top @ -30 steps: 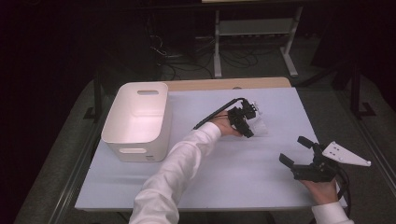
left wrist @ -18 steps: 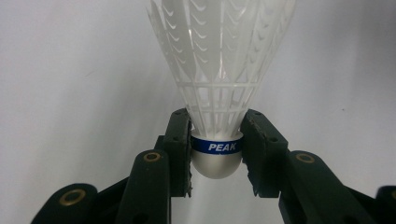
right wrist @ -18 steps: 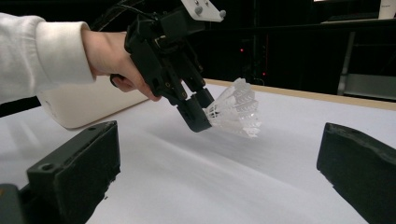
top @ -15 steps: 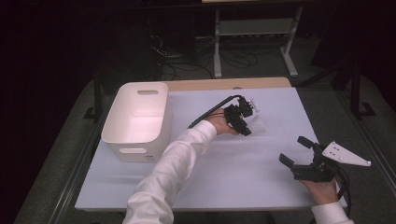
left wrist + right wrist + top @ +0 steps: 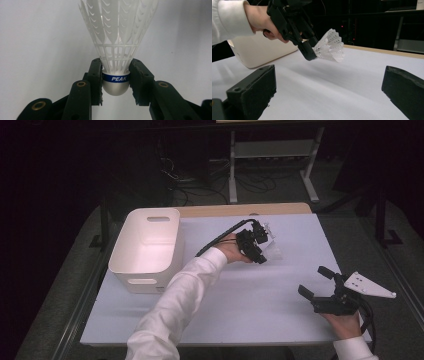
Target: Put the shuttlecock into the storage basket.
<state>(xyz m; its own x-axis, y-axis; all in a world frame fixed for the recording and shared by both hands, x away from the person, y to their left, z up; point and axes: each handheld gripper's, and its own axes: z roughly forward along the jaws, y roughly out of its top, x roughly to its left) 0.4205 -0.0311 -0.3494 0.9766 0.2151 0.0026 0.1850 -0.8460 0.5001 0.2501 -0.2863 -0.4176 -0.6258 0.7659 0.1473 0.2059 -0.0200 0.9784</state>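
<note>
A white plastic shuttlecock point(image 5: 117, 42) with a blue band marked PEAK is clamped at its cork base by my left gripper point(image 5: 115, 81). In the high view that left gripper point(image 5: 261, 251) holds the shuttlecock point(image 5: 273, 249) just above the middle of the white table point(image 5: 250, 305), skirt pointing right. The right gripper view shows the same shuttlecock point(image 5: 330, 49) lifted off the surface. My right gripper point(image 5: 317, 280) rests near the table's front right, jaws wide apart with nothing between them.
A white plastic bin point(image 5: 147, 247) with handle slots stands on the table's left side, left of the raised left hand. A metal stand point(image 5: 270, 155) and cables lie on the dark floor beyond the table's far edge.
The left gripper has risen slightly off the table with the shuttlecock in it and shifted a little away. The right gripper has stayed where it was.
</note>
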